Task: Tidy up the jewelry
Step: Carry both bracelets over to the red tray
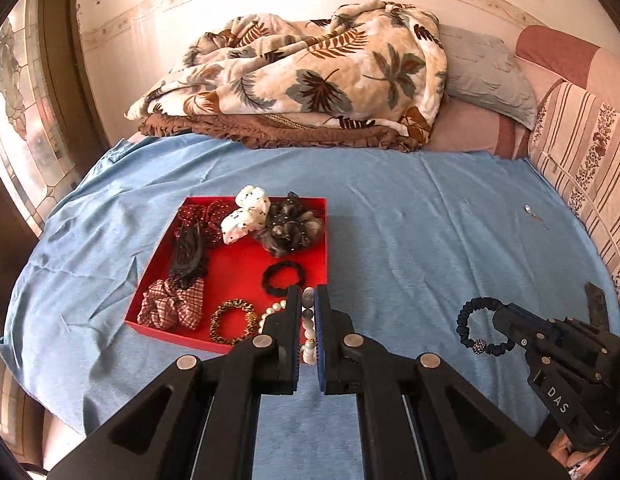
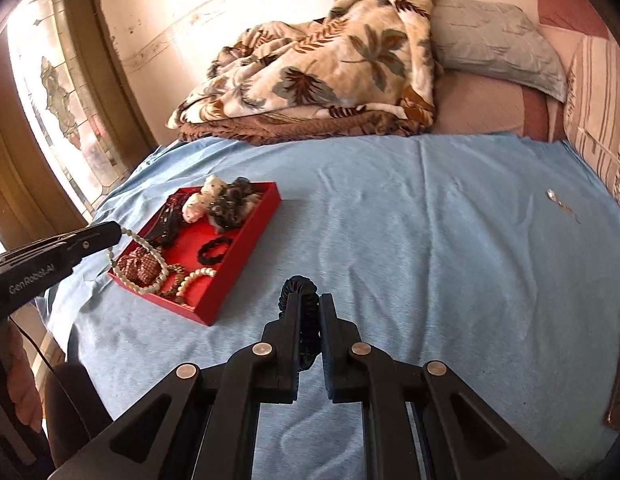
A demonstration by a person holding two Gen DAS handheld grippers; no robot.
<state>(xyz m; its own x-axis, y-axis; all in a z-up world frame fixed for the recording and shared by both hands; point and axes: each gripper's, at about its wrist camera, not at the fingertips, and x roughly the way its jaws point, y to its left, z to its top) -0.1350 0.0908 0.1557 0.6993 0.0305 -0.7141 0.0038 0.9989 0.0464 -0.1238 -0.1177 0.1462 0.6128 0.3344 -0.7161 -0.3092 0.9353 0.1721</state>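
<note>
Red tray (image 1: pixel 246 258) already held most hair ties; my left claw (image 1: pixel 308 300) pinched the pearl necklace (image 2: pixel 144 248) over its near corner, my right claw (image 2: pixel 309 304) pinched a dark hair tie (image 1: pixel 476 326) above the blue sheet (image 1: pixel 410 220). Both still needed dropping in, I judged, plus one small silver piece (image 1: pixel 529 210).

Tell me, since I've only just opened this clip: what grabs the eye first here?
The red tray on the blue sheet, crowded with scrunchies and hair ties, stands out most. The left gripper is shut on a pearl necklace that trails down into the tray's near end, while the right gripper is shut on a dark beaded hair tie above the bare sheet. A leaf-patterned blanket is heaped at the bed's far end.
</note>
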